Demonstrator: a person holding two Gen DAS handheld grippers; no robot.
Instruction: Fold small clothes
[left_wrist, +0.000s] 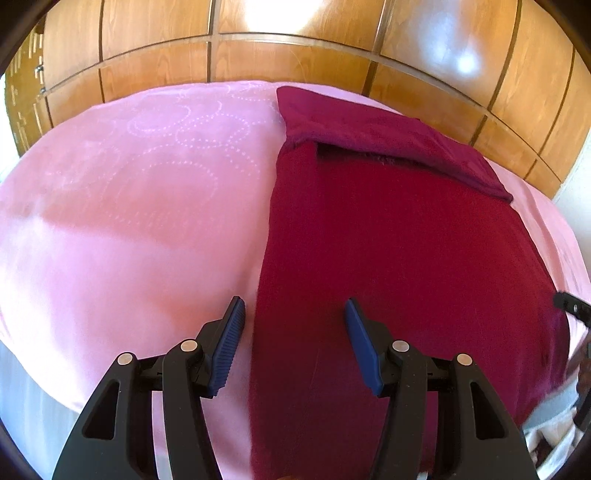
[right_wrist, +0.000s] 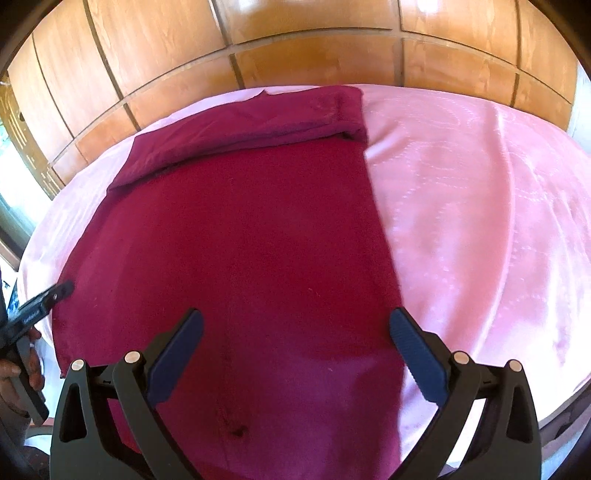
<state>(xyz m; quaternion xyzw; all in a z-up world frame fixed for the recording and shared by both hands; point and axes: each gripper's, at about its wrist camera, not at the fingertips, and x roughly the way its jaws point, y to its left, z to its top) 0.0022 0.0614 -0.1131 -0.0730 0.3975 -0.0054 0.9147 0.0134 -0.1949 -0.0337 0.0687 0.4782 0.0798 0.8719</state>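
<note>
A dark red garment (left_wrist: 388, 240) lies flat on a pink bedspread (left_wrist: 129, 221), its far part folded back into a band (left_wrist: 388, 136). My left gripper (left_wrist: 293, 312) hovers open above the garment's near left edge, which runs between its blue pads with nothing pinched. In the right wrist view the same garment (right_wrist: 240, 240) fills the middle. My right gripper (right_wrist: 295, 317) hangs open over its near right part, the right finger (right_wrist: 413, 350) just past the cloth's edge. The left gripper (right_wrist: 48, 297), held in a hand, shows at the garment's left edge.
Glossy wooden panelling (left_wrist: 295, 55) rises right behind the bed. Pink bedspread (right_wrist: 480, 221) with dotted circle patterns stretches to both sides of the garment. The tip of the right gripper (left_wrist: 570, 304) pokes in at the right edge of the left wrist view.
</note>
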